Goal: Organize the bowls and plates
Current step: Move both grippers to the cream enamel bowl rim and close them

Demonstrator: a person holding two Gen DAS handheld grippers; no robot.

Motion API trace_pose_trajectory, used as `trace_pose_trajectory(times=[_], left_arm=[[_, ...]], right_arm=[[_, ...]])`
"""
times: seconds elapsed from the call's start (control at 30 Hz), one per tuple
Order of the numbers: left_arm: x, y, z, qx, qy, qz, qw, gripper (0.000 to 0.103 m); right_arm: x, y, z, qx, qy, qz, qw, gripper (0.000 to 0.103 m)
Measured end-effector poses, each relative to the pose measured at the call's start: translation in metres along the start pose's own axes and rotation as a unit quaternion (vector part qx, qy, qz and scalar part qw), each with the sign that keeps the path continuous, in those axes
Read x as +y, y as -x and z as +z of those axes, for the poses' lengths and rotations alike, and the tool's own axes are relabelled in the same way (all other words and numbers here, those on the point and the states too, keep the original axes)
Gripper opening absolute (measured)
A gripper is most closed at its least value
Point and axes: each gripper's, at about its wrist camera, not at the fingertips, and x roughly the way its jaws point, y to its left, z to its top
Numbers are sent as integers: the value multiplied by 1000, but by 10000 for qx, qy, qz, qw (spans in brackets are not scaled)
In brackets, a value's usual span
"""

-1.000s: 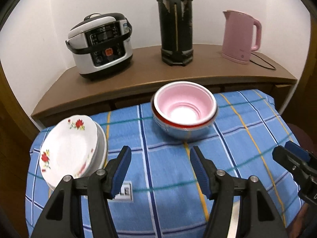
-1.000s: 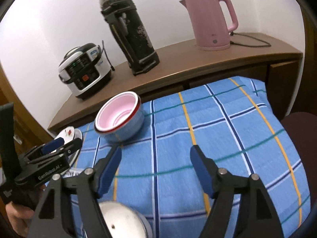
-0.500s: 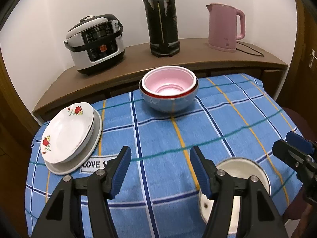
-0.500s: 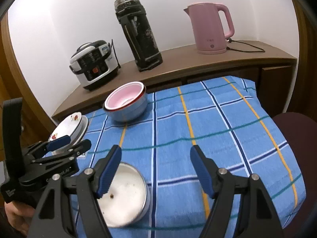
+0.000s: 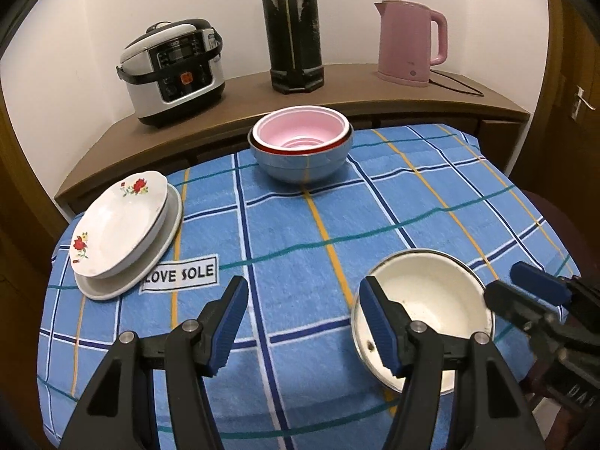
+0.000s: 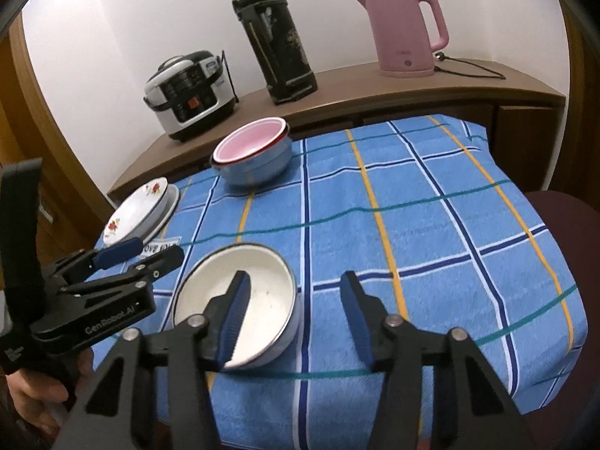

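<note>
One bowl rim (image 6: 291, 281) between right fingers (image 6: 236, 311)

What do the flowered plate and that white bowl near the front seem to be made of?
The flowered plate looks like glazed ceramic: glossy white with printed red roses. The white bowl is probably enamelled metal: thin wall, dark metallic rim edge, cream coating with small dark specks that may be chips. Neither can be confirmed by sight alone.

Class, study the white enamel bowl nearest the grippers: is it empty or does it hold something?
Practically empty. The white bowl stands upright on the blue cloth, its pale inside bare apart from a few small dark specks.
</note>
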Motion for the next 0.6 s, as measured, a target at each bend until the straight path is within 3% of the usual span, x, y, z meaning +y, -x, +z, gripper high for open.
trace_pose_trajectory(times=[0.2,0.37,0.6], left_arm=[[-13,-4,-5,47,-141,-70,9999,64],[-17,-11,-9,122,-140,-108,9998,64],[-17,-19,-11,203,-83,-53,9997,64]], right_arm=[[10,-4,-5,30,218,-230,9995,46],[13,-11,-7,138,298,-363,9988,33],[13,-22,-10,283,341,-464,9979,24]])
